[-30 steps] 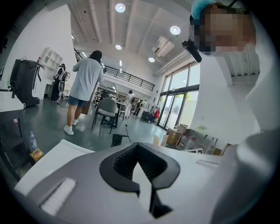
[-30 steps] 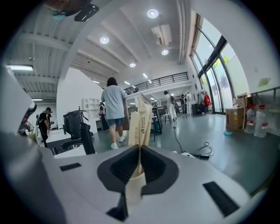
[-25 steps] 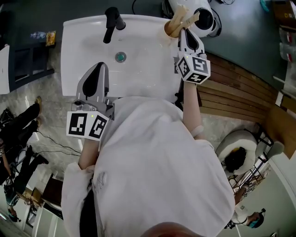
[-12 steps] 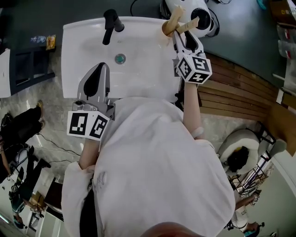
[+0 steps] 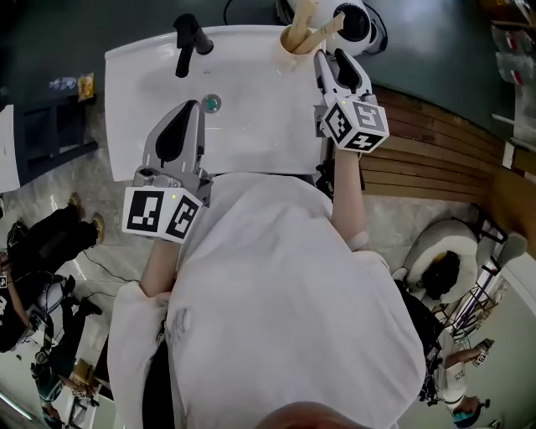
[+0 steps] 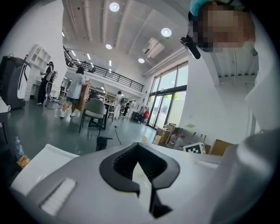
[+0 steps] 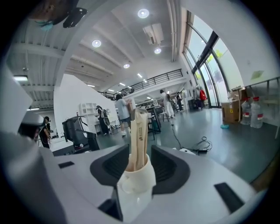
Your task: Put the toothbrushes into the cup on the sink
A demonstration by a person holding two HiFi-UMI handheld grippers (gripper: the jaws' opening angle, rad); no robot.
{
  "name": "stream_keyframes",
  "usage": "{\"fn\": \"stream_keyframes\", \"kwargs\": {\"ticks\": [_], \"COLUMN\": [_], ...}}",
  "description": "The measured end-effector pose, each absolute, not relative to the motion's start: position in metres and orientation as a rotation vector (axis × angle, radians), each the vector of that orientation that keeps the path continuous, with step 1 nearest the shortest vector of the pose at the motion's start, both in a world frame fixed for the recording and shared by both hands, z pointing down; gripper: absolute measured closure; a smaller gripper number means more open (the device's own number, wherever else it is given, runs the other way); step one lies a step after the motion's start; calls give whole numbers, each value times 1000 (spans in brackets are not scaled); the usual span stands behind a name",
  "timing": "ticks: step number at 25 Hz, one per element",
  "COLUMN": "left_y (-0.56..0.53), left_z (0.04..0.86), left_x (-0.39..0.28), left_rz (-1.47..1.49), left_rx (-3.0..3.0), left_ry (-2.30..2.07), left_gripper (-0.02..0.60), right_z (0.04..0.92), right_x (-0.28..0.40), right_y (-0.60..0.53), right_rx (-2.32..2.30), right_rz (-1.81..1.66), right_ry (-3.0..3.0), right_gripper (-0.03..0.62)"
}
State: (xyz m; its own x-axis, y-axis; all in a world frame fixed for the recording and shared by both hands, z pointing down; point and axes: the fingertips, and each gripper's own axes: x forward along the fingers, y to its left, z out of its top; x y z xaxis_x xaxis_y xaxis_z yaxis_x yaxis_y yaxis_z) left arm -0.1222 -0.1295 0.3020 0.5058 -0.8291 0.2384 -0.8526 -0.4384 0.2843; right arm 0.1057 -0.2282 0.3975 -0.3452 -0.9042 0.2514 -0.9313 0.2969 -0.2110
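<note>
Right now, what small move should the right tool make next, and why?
Probably draw the right tool straight back from the cup. Its jaws have just opened and grip nothing, the toothbrushes stand in the cup just ahead, so the placing looks done.

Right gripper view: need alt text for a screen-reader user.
A pale cup with wooden toothbrushes standing in it fills the centre, framed by the jaws of the right gripper, which have just been opening and stand wide, pads off the cup. Behind is a bright hall with ceiling lights and several people standing.
</note>
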Motion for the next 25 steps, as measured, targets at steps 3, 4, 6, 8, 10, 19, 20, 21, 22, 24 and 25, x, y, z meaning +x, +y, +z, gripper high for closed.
{"fn": "stream_keyframes", "kwargs": {"ticks": [3,4,6,8,10,19,20,21,22,24,25], "left_y": [-133,-134,-133,-130,-124,-81,-73,-65,-57,-39,-30], "left_z": [298,297,293,288,284,277,278,278,278,279,280], "left_x": [-103,-96,-85,-77,-72,-69,-67,-65,-63,-60,-58], "left_rz": [86,85,81,66,52,46,48,49,50,56,60], "left_rx": [2451,2471,2503,2522,2523,2484,2475,2466,2458,2447,2442], "left_ry": [-1336,-1315,-1280,-1268,-1272,-1353,-1357,-1363,-1368,-1377,-1380], "left_gripper": [584,584,584,584,584,584,584,584,584,584,584], "right_z": [382,377,365,353,339,273,267,261,256,250,250], "right_x": [107,107,105,103,103,135,141,147,153,163,167], "right_y": [-220,-217,-211,-202,-191,-121,-110,-98,-87,-64,-53], "right_rx": [1764,1764,1754,1739,1723,1684,1685,1688,1693,1705,1712], "right_rz": [477,473,463,446,425,317,313,314,319,341,357], "right_ry": [-2491,-2505,-2535,-2565,-2597,-2659,-2660,-2659,-2655,-2643,-2635], "right_gripper": [451,451,467,499,533,579,579,579,579,579,579]}}
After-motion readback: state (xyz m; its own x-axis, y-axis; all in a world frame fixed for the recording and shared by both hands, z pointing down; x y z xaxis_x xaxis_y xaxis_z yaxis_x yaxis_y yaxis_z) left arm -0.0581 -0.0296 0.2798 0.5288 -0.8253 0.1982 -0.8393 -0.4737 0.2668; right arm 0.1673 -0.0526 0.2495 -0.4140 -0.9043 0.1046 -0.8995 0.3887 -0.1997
